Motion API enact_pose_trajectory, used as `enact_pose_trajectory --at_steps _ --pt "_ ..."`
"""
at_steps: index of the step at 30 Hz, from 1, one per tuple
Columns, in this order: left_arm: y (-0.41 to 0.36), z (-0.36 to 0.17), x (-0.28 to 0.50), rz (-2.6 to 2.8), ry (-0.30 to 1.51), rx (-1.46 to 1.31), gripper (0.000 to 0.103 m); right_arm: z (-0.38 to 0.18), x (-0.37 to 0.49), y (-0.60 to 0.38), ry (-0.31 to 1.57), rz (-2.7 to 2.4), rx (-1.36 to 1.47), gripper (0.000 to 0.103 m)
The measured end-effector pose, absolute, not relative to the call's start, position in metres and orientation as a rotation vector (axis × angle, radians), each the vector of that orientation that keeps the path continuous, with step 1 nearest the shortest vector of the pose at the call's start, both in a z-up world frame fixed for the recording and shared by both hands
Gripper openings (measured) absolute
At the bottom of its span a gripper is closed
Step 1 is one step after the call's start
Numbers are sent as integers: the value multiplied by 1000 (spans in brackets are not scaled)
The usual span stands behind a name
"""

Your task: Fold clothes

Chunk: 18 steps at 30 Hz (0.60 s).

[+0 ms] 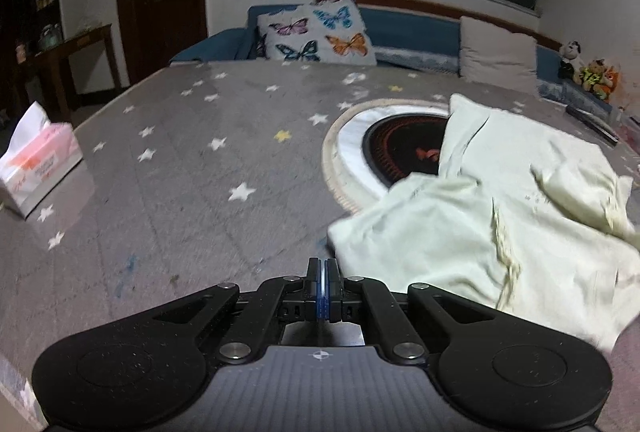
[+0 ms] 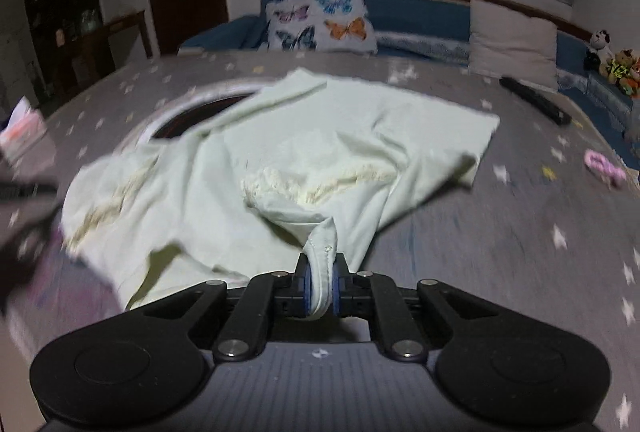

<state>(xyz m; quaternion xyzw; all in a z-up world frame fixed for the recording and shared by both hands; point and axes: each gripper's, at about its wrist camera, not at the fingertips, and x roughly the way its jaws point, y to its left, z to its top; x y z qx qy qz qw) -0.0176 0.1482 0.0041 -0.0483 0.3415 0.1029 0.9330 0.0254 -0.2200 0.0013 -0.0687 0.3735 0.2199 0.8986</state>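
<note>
A pale green garment point(image 2: 280, 168) with cream lace trim lies crumpled on the grey star-patterned table cover point(image 2: 500, 232). My right gripper point(image 2: 321, 272) is shut on a rolled edge of the garment and lifts that edge toward me. In the left wrist view the garment point(image 1: 500, 216) lies to the right of my left gripper point(image 1: 322, 268), which is shut and empty, just left of the garment's near corner. The left gripper also shows blurred at the left edge of the right wrist view point(image 2: 24, 192).
A round black and white mat point(image 1: 384, 148) lies partly under the garment. A tissue box point(image 1: 36, 168) stands at the far left. A black remote point(image 2: 536, 100) and a pink item point(image 2: 604, 168) lie at the right. Cushions point(image 1: 316, 32) line a blue sofa behind.
</note>
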Motion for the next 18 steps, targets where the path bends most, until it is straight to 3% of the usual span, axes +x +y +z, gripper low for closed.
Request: enact_pose_trajectory --at_steps 4,7,9,14,18 --pt "133 11 -8 148 675 -64 2 6 8 -232 786 432 -156 20" --pt "119 14 4 100 667 -39 3 20 8 -229 739 429 -167 33" --pt "109 15 12 72 662 -22 3 27 12 -218 707 447 -187 48" --pt "91 13 34 31 664 21 4 26 36 -176 661 520 -249 49" --pt "81 7 49 14 680 37 12 11 62 -148 678 533 -282 48"
